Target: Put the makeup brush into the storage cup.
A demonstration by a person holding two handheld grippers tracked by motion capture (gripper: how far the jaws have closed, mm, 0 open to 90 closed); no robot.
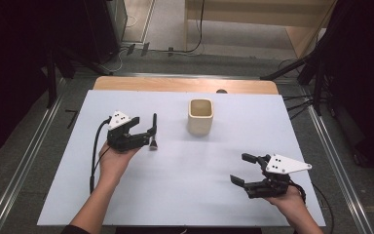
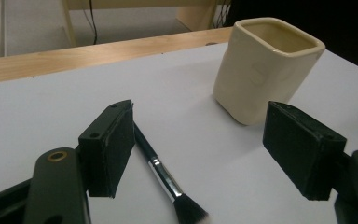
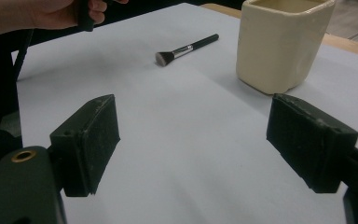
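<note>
A white sheet (image 1: 185, 195) covers most of a table whose bare wooden top (image 1: 185, 85) shows as a pale strip along the far edge. Grey floor (image 1: 24, 161) lies on both sides, crossed by metal rails (image 1: 29, 146) that run beside the table and along its far end. Dark curtains (image 1: 9, 73) hang at the left and right, with black stand legs (image 1: 292, 66) angled out from beneath them. Beyond the table stands light wooden furniture (image 1: 258, 17), and black cables (image 1: 195, 44) trail over the floor in front of it. The light is even and soft, and shadows on the sheet are faint.
</note>
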